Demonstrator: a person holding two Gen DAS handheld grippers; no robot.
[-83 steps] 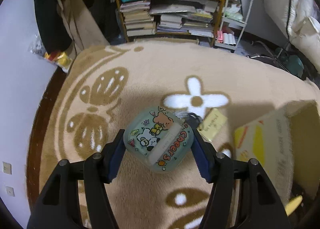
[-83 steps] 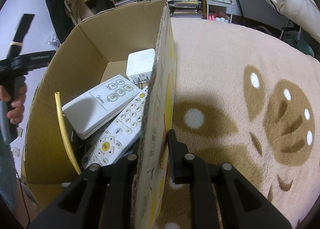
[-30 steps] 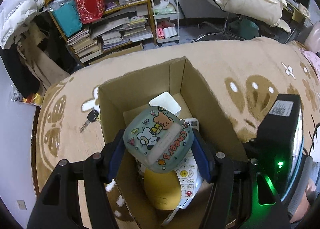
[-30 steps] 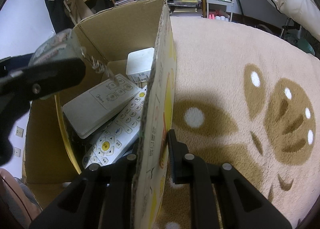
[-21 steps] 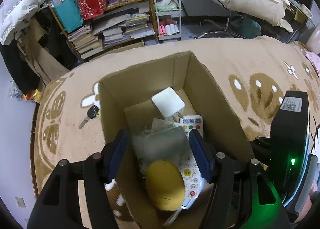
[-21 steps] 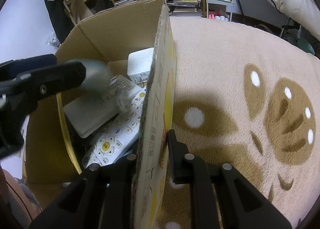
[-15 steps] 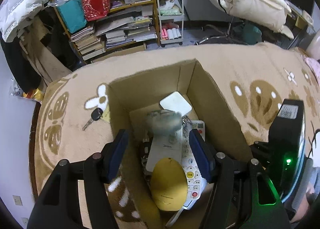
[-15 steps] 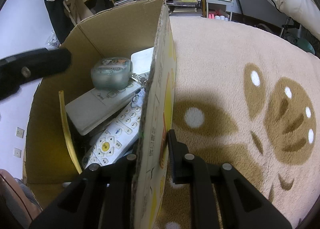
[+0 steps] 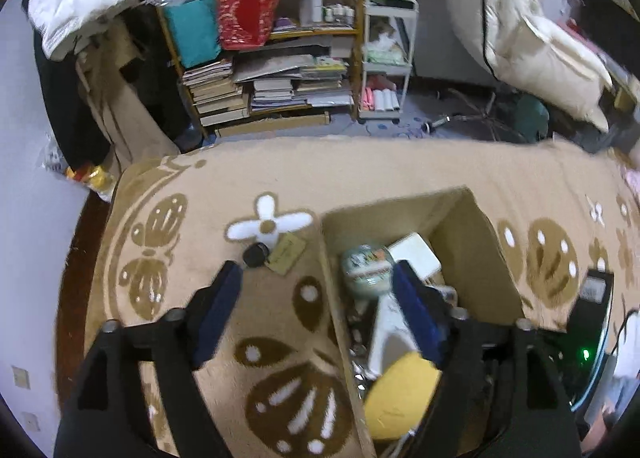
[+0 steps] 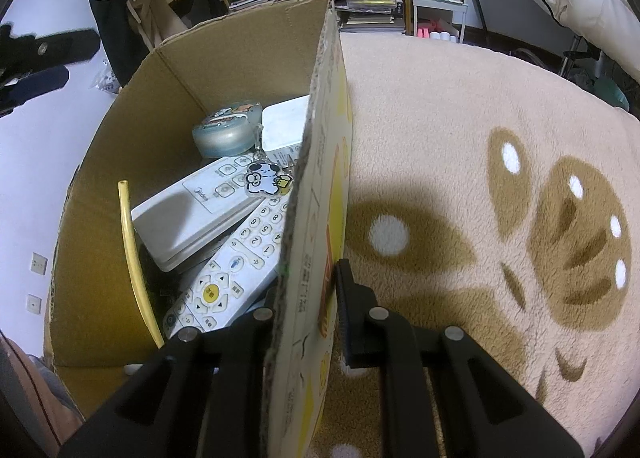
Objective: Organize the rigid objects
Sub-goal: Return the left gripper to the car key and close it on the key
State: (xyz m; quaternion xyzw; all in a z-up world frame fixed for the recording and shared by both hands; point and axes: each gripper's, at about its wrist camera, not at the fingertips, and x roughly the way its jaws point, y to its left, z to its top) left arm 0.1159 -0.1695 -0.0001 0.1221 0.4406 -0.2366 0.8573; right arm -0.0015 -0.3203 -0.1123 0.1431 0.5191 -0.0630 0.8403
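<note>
The cardboard box (image 9: 472, 242) (image 10: 240, 58) stands on the beige rug. Inside lie the cartoon-printed round case (image 9: 366, 266) (image 10: 226, 132), two white remotes (image 10: 200, 210) (image 10: 236, 262), a white square device (image 9: 414, 254) (image 10: 286, 122) and a yellow object (image 9: 400, 394) (image 10: 134, 254). My left gripper (image 9: 318, 290) is open and empty, above the box's left wall. A black car key with a tan tag (image 9: 276, 252) lies on the rug just beyond its left finger. My right gripper (image 10: 308, 286) is shut on the box's right wall.
A bookshelf (image 9: 272, 58) with stacked books, a teal bag and a red bag stands behind the rug. A white cart (image 9: 386, 58) is beside it. A bed with a cream duvet (image 9: 540, 38) is at the right. The rug (image 10: 480, 178) stretches right of the box.
My left gripper opened and dropped the cartoon case into the box, then swung left toward the key on the rug. My right gripper stayed clamped on the box wall.
</note>
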